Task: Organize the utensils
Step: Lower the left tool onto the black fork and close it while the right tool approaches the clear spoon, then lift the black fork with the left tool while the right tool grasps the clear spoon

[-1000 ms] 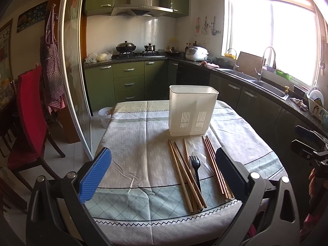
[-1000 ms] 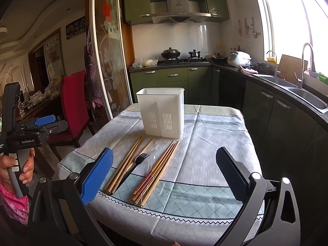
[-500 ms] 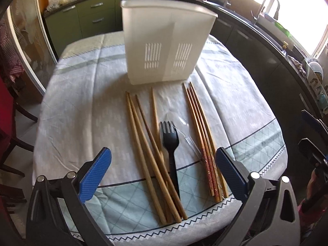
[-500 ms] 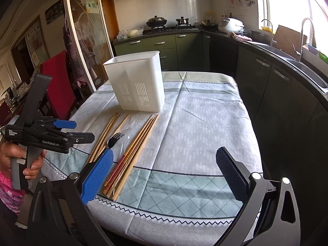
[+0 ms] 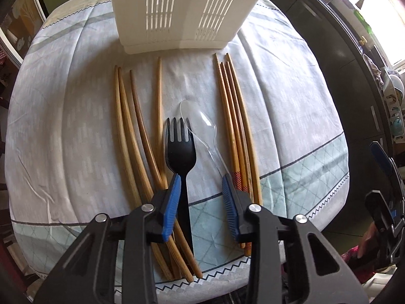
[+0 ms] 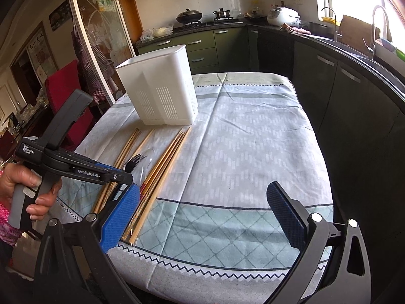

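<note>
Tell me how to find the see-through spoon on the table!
Start at the tall white utensil holder standing on the tablecloth. In front of it lie two bunches of wooden chopsticks, and in the gap between them is a black fork. The clear spoon lies just right of that fork, touching its prongs; it is the only see-through thing there, so the cloth shows through it.

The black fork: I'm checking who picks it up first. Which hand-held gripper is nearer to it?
Left. The left hand-held gripper straddles the black fork handle, jaws just narrowed, not visibly pressing it. The right hand-held gripper hangs open over the table's near edge, away from it.
</note>
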Action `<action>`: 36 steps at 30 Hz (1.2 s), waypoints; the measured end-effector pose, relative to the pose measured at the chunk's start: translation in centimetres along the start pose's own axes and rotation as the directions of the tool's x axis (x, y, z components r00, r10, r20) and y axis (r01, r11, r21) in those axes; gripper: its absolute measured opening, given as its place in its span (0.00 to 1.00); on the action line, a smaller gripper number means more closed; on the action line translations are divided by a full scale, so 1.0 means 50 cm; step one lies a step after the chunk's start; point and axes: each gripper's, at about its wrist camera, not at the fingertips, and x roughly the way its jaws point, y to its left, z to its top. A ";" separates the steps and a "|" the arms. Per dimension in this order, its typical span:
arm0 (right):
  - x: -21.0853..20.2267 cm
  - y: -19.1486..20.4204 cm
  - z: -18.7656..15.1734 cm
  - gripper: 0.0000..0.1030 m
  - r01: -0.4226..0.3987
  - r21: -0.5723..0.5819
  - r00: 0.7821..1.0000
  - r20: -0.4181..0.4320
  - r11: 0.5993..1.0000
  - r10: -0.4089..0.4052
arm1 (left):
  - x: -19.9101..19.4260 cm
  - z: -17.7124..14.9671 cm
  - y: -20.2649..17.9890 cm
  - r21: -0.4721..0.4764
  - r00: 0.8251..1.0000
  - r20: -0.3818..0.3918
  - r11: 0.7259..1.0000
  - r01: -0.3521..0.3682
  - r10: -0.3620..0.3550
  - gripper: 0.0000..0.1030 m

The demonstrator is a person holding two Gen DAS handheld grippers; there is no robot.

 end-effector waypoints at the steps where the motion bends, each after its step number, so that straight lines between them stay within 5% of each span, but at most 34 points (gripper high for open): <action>1: 0.002 0.007 0.003 0.96 -0.004 -0.012 1.000 -0.003 1.000 0.004 | 0.007 0.002 -0.001 0.000 1.000 -0.006 1.000 -0.011 0.011 0.31; 7: 0.015 0.047 0.026 0.96 -0.053 -0.059 0.998 -0.025 0.997 0.052 | 0.022 0.004 -0.001 0.012 0.998 -0.025 0.999 -0.049 0.049 0.25; 11: 0.032 0.065 0.059 0.96 -0.108 -0.061 0.993 -0.060 0.992 0.105 | 0.024 0.004 0.002 0.022 0.998 -0.030 0.998 -0.062 0.062 0.09; 13: 0.045 0.073 0.077 0.96 -0.145 -0.056 0.986 -0.087 0.988 0.140 | 0.024 0.007 0.008 0.019 0.999 -0.028 0.999 -0.046 0.046 0.08; 21: 0.123 0.079 0.150 0.95 -0.292 0.048 0.921 -0.255 0.955 0.294 | -0.003 -0.007 0.056 -0.041 0.995 0.045 0.995 0.095 -0.093 0.08; 28: 0.193 0.054 0.170 0.67 -0.292 0.161 0.884 -0.330 0.943 0.330 | -0.071 -0.022 0.096 -0.087 0.964 0.183 0.973 0.212 -0.194 0.08; 30: 0.215 0.067 0.170 0.54 -0.315 0.167 0.859 -0.369 0.934 0.355 | -0.087 -0.029 0.107 -0.093 0.958 0.206 0.971 0.220 -0.198 0.08; 36: 0.297 0.148 0.149 0.37 -0.276 0.071 0.812 -0.516 0.959 0.272 | -0.121 -0.038 0.135 -0.093 0.950 0.259 0.974 0.206 -0.176 0.08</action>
